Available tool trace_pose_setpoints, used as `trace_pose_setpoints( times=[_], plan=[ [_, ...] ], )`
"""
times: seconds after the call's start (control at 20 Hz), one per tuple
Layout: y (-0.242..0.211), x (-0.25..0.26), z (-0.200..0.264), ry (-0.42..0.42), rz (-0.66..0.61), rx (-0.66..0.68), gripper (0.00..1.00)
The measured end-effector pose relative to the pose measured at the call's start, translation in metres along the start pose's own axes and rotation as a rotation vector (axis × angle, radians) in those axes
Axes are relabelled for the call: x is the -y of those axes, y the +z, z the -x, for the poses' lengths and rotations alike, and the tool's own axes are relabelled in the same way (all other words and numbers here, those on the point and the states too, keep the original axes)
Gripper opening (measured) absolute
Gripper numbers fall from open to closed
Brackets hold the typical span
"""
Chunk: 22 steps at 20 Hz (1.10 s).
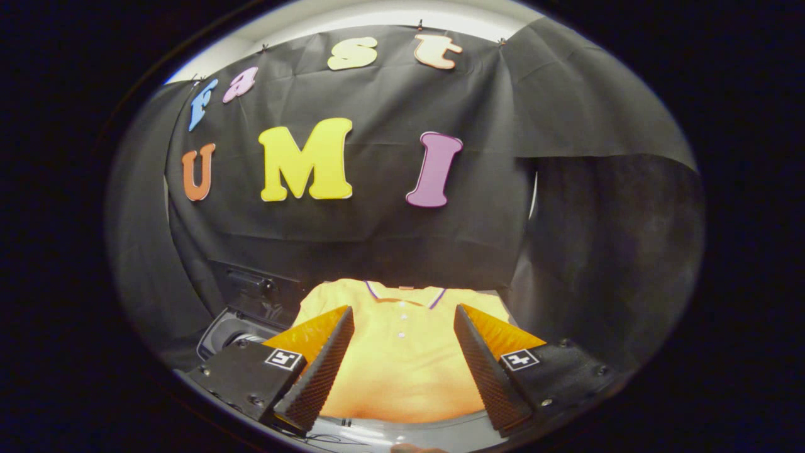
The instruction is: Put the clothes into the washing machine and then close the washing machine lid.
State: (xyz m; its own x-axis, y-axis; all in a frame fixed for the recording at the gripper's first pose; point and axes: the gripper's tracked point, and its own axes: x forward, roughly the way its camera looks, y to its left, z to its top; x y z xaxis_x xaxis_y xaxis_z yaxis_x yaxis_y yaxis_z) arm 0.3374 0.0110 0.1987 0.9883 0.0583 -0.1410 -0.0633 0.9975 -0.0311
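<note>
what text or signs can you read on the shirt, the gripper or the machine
Yellow polo shirt: no text to read on it.
Gripper, open above the shirt: a square black-and-white marker on each finger, a pattern rather than words.
Washing machine, dark, beside the shirt: no readable label or number; any marks are too dark and small to tell.

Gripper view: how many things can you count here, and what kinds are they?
Yellow polo shirt, lying flat between the open gripper fingers: 1
Washing machine, beside the shirt: 1
Gripper fingers: 2
Total: 4
</note>
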Motion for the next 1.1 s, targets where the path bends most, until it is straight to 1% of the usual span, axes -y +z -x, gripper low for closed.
trace_pose_setpoints(
  times=[0.25, 0.45, 0.65, 0.85, 0.9, 0.95, 1.0, 1.1],
  plan=[
    [-0.009, 0.004, -0.054, 0.003, -0.031, -0.106, 0.99],
    [-0.028, 0.004, -0.089, 0.007, -0.059, -0.221, 0.99],
    [-0.052, 0.001, -0.110, 0.022, -0.083, -0.343, 0.99],
    [-0.076, 0.001, -0.117, 0.013, -0.115, -0.474, 1.00],
    [-0.073, 0.001, -0.118, 0.007, -0.108, -0.470, 0.99],
    [-0.081, 0.001, -0.115, -0.005, -0.075, -0.521, 0.99],
    [-0.080, 0.002, -0.115, -0.002, -0.028, -0.538, 0.92],
    [-0.079, 0.002, -0.114, -0.004, 0.023, -0.577, 0.90]
  ],
)
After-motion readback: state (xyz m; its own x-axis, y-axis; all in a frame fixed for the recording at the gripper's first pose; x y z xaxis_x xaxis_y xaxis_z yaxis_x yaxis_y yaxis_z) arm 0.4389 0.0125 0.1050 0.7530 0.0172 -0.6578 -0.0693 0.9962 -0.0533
